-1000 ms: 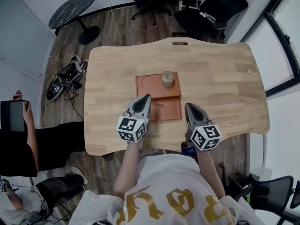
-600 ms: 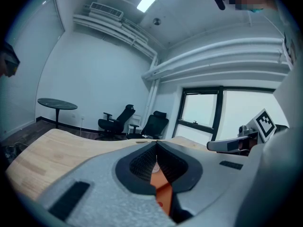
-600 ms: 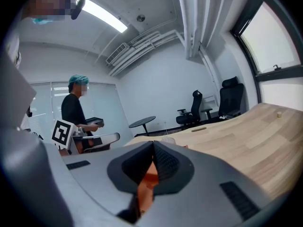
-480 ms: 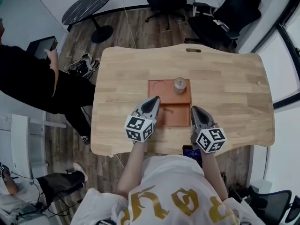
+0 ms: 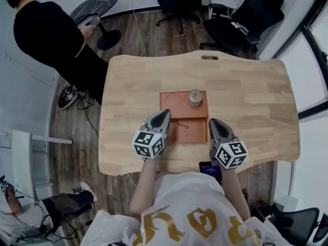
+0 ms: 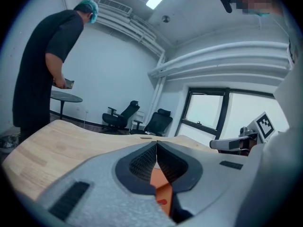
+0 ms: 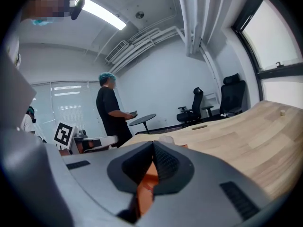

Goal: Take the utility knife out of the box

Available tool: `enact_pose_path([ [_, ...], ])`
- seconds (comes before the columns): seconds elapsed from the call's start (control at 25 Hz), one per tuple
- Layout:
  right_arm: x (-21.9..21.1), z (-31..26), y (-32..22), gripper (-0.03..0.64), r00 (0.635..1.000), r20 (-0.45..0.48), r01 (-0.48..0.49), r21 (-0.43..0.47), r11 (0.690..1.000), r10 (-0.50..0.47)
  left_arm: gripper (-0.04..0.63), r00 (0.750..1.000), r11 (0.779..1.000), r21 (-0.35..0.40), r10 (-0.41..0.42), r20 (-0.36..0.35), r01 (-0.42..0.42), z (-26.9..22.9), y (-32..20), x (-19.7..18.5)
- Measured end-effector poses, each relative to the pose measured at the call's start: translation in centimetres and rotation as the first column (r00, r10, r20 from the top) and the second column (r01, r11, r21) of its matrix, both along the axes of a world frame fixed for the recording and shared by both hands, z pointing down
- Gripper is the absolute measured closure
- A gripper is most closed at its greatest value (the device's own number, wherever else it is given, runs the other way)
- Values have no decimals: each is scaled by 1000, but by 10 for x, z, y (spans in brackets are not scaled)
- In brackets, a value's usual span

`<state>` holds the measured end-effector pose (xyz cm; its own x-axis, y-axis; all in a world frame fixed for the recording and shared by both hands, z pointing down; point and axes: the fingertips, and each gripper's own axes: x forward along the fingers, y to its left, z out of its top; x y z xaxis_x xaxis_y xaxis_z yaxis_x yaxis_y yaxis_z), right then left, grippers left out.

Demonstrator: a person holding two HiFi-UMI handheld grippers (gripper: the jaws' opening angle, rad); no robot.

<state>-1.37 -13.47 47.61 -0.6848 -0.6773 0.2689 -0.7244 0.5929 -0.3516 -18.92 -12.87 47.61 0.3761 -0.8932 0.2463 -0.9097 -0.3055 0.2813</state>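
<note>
An orange box (image 5: 177,100) lies open in the middle of the wooden table (image 5: 246,96). Its far compartment holds a pale cylinder (image 5: 195,97). A small slim item (image 5: 183,125) lies in the near compartment, too small to make out. My left gripper (image 5: 166,112) is shut and empty, with its tip over the box's near left corner. My right gripper (image 5: 212,121) is shut and empty just off the box's near right corner. In the left gripper view the jaws (image 6: 156,143) meet, with orange box (image 6: 159,182) showing below them. The right gripper view shows closed jaws (image 7: 153,144) over the box (image 7: 146,186).
A person in black (image 5: 51,29) stands by a round dark side table (image 5: 95,6) at the back left, also visible as a person (image 6: 42,74) and a person (image 7: 111,112) in the gripper views. Office chairs (image 5: 241,14) stand behind the table. A phone (image 5: 209,168) lies at the near edge.
The person in black has walked from the left side to the round table at the back left. Both grippers stay shut at the box's near edge, barely shifted.
</note>
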Motion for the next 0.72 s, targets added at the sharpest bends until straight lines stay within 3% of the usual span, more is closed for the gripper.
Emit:
enact_pose_path([
  [0.52,4,38,-1,606,999,-33,26,-78,997,-28,584,999,998,-54,31,-7,-32,29,-4,5],
  [0.72,7,54,-2,606,999,-36,36,-123,992,-40,584,992,983,-137,124,34,-118,55,1,17],
])
